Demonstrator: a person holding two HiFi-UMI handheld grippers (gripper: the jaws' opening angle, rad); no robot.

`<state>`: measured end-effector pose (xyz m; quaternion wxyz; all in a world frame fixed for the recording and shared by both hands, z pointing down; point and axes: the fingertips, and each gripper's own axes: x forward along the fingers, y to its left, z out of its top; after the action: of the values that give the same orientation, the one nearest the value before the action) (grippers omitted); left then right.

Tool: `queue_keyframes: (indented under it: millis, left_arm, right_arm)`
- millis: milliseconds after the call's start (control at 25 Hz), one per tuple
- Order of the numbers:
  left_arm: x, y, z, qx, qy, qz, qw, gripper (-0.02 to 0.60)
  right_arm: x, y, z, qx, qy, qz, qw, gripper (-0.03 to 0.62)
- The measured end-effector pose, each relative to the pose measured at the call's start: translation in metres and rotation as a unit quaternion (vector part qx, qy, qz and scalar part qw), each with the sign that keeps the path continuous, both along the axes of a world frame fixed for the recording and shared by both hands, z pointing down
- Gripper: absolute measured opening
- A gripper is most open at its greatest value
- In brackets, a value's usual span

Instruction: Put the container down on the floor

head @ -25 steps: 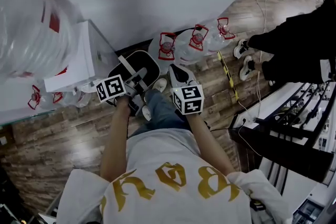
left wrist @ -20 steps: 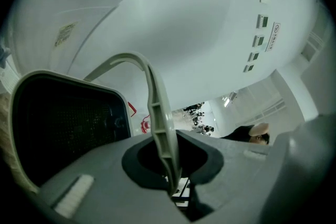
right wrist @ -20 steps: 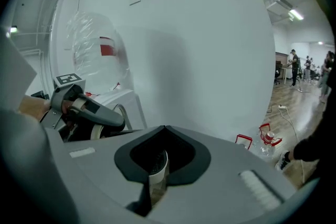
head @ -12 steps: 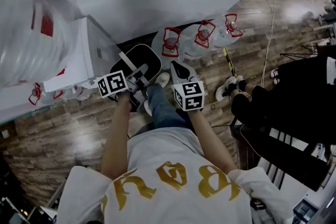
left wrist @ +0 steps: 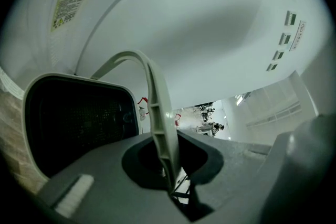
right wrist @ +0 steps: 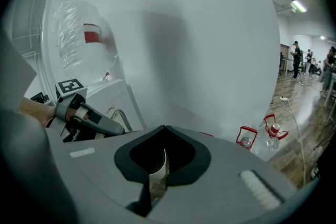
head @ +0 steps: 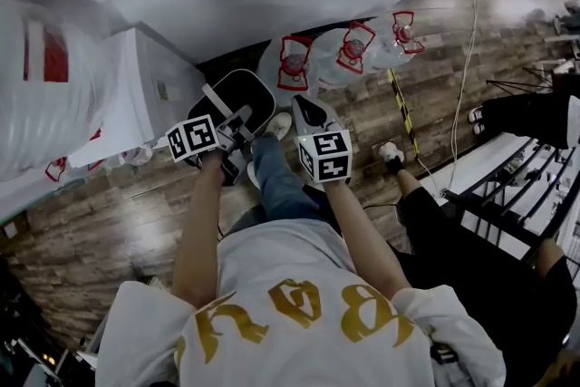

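The container is a black bin with a pale rim and a bail handle, held above the wooden floor in front of my legs. My left gripper is shut on the handle; the bin's dark mouth fills the left of the left gripper view. My right gripper sits at the bin's right side. Its jaws are shut on a thin pale strip that looks like the bin's edge. The left gripper also shows in the right gripper view.
A white water dispenser carrying a big clear bottle stands at the left against the wall. Several water jugs with red handles sit on the floor ahead. A person in black stands close on the right, by a cable.
Both grippers keep their hold and the container has hardly moved. The person in black has walked from the upper right to close beside me on the right.
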<state>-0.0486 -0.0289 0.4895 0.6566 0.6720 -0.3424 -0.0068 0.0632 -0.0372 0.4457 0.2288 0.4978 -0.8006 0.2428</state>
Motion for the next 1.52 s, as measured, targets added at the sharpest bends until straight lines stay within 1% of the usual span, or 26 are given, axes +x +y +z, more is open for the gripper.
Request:
queue_keyframes:
  millis: [320,720,920,1160,1360,1520]
  left_arm:
    - [-0.004,-0.007,0.042,-0.031,-0.021,0.005,0.9993,0.029]
    - [-0.012,-0.017,0.104,-0.072,-0.049,0.001,0.9962,0.025]
    - [-0.012,-0.018,0.133,-0.083,-0.06,0.002,0.9947,0.025]
    - [-0.017,-0.013,0.173,-0.103,-0.084,0.012,0.9911,0.024]
    - [-0.027,-0.022,0.211,-0.118,-0.097,0.015,0.9881,0.022]
    - [-0.031,-0.024,0.233,-0.123,-0.109,0.022,0.9861,0.022]
  right_arm:
    - [-0.007,-0.013,0.036,-0.033,0.003,-0.031,0.999,0.026]
    - [-0.018,-0.037,0.074,-0.066,0.003,-0.083,0.994,0.026]
    - [-0.025,-0.039,0.103,-0.086,0.01,-0.117,0.989,0.026]
    - [-0.04,-0.027,0.143,-0.117,0.014,-0.159,0.98,0.026]
    - [-0.056,-0.029,0.177,-0.139,0.013,-0.182,0.973,0.026]
    - [-0.064,-0.034,0.196,-0.146,0.012,-0.19,0.971,0.026]
